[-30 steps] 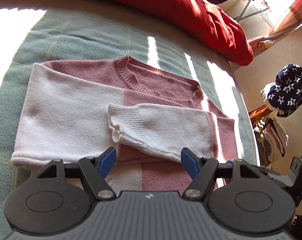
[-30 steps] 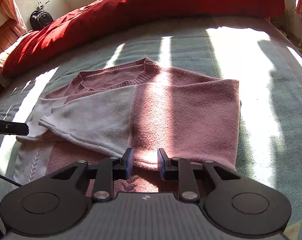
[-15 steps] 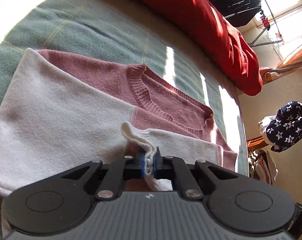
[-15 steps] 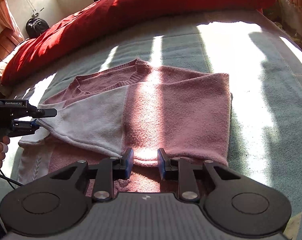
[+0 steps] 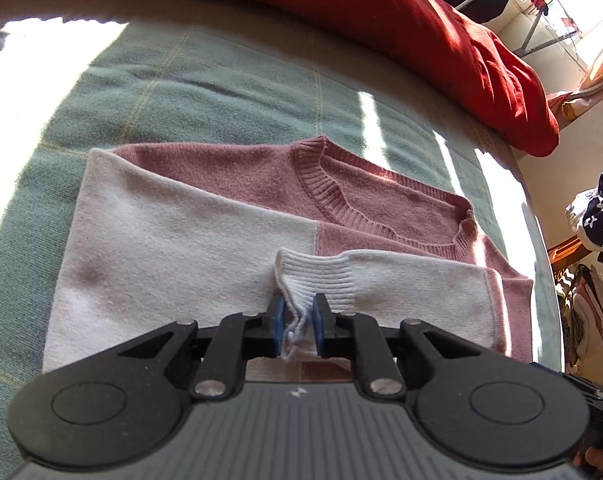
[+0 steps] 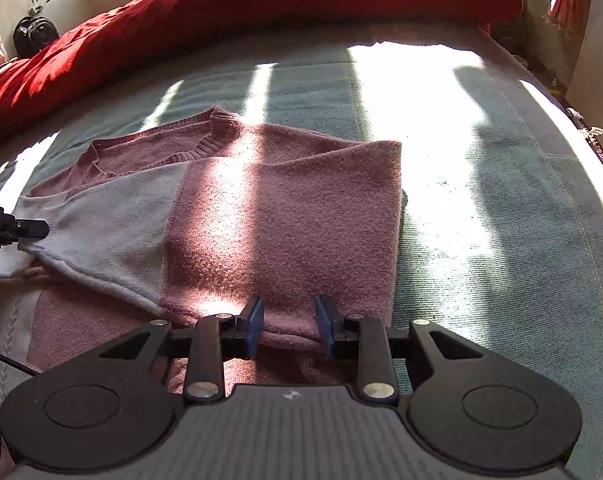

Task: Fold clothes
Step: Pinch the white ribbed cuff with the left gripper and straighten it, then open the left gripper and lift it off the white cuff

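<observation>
The left gripper (image 5: 298,322) stands slightly parted around the white ribbed cuff (image 5: 319,280), a loose thread between its pads; the pink-and-white sweater (image 6: 277,216) lies part-folded mid-bed on the green blanket (image 6: 481,240); the right gripper (image 6: 289,326), jaws spread, straddles its folded pink edge.

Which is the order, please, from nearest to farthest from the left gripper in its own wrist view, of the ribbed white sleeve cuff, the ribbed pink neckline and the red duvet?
1. Ribbed white sleeve cuff: between the fingers of the left gripper.
2. Ribbed pink neckline: beyond the cuff, mid-sweater.
3. Red duvet: along the bed's far edge.
</observation>
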A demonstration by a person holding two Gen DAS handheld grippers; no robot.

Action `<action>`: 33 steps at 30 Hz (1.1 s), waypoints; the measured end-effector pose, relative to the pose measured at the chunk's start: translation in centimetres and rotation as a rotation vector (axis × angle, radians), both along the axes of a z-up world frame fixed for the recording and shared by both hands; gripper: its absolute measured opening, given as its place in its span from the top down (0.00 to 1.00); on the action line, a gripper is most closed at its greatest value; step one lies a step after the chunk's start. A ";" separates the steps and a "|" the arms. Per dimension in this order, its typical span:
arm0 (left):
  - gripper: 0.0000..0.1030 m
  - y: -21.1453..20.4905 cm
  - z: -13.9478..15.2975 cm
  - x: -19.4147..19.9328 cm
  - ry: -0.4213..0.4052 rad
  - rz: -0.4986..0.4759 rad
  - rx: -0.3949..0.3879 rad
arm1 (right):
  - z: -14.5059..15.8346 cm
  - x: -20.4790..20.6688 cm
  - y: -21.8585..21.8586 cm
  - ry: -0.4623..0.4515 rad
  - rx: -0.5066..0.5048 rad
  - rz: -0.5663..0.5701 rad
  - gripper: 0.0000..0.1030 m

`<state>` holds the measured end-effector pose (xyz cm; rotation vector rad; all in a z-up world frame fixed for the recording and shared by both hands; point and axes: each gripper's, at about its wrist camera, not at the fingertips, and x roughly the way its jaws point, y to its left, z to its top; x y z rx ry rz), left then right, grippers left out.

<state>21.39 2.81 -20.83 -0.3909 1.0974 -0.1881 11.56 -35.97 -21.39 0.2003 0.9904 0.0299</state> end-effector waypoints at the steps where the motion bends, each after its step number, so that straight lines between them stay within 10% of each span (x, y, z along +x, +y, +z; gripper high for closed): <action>1: 0.81 -0.1 0.6 -0.2 -0.013 -0.008 0.026 | 0.0 0.0 -0.2 0.001 -0.010 -0.003 0.68; 10: 0.61 -8.7 4.9 0.7 -0.148 -0.301 0.058 | 0.8 -0.9 -2.7 -0.029 -0.039 -0.043 0.60; 12: 0.60 -12.4 4.8 1.3 -0.183 -0.406 0.019 | 1.1 -1.9 -3.3 -0.014 -0.019 -0.062 0.45; 17: 0.59 -18.5 3.0 1.8 -0.171 -0.553 -0.105 | -1.5 -3.7 -2.8 0.078 0.047 -0.052 0.44; 26: 0.59 -20.2 -1.5 2.3 -0.057 -0.517 -0.049 | -3.3 -3.5 -2.5 0.022 -0.047 -0.115 0.40; 33: 0.58 -20.3 0.9 1.8 -0.127 -0.538 -0.040 | -1.5 -4.6 -2.2 -0.016 -0.061 -0.039 0.44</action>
